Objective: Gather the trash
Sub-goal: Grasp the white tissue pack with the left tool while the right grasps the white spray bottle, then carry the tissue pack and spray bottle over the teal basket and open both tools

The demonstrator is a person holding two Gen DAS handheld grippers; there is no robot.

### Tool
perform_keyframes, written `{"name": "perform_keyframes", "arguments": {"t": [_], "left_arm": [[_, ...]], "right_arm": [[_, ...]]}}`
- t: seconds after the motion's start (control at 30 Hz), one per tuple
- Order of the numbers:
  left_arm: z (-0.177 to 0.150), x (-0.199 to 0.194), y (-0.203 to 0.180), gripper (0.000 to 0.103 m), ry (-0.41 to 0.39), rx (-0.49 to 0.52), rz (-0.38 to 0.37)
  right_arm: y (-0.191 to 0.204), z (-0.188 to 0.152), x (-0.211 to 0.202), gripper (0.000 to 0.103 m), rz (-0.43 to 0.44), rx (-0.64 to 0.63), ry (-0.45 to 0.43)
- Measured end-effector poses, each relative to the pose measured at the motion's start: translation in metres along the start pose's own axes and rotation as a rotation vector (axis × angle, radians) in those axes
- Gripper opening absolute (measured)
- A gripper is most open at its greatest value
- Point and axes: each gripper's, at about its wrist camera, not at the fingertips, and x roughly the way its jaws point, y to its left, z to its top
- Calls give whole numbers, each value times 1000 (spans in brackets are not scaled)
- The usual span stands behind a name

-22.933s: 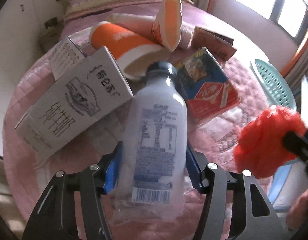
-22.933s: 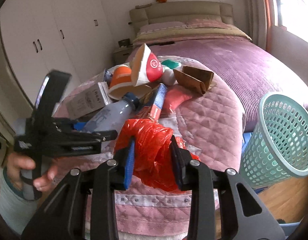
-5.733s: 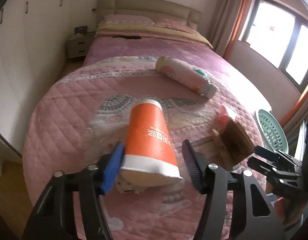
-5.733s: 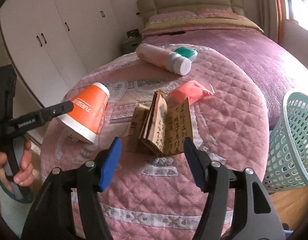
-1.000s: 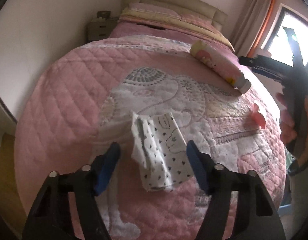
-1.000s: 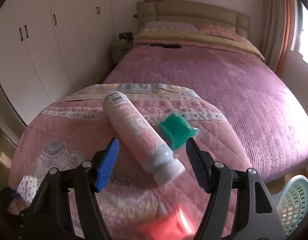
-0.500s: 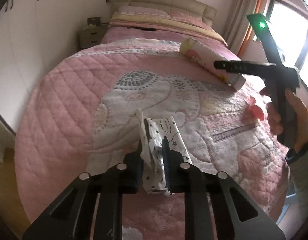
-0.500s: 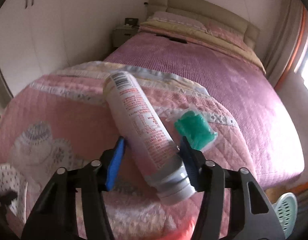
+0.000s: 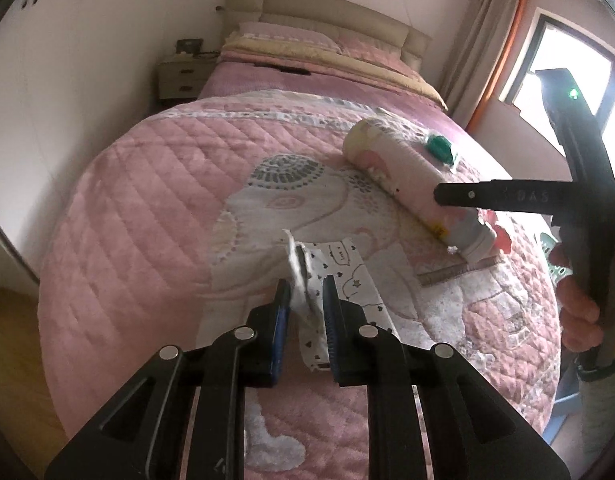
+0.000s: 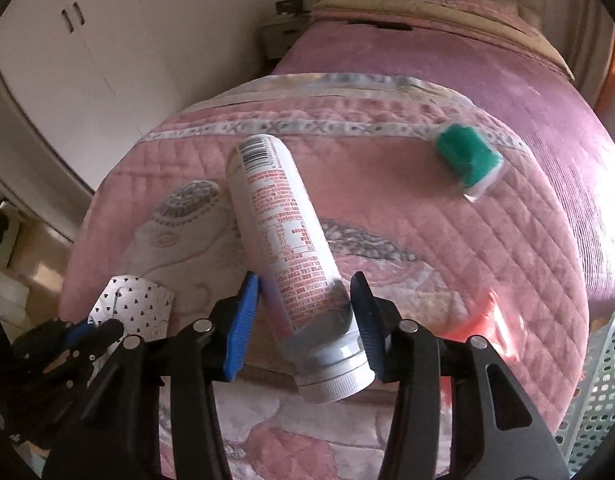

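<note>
two grippers are seen over the pink quilt (image 9: 147, 216). the left gripper (image 9: 305, 300) is clamped on the dotted wrapper (image 9: 347, 276). the right gripper (image 10: 305, 308), just closing, is set around the bottle (image 10: 283, 248), which is beside the wrapper; contact cannot be told.

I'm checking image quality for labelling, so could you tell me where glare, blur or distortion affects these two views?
Left wrist view: the window is blown out, the bed's edges bow with fisheye. Right wrist view: sunlight washes out the right edge, and the red scrap is smeared.
</note>
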Motion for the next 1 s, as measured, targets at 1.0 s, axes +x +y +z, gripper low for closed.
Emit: {"name": "perform_keyframes", "arguments": {"t": [1.0], "left_arm": [[2, -15, -22, 2, -21, 29, -54]], "right_arm": [[-6, -12, -34, 45, 98, 86, -122]]}}
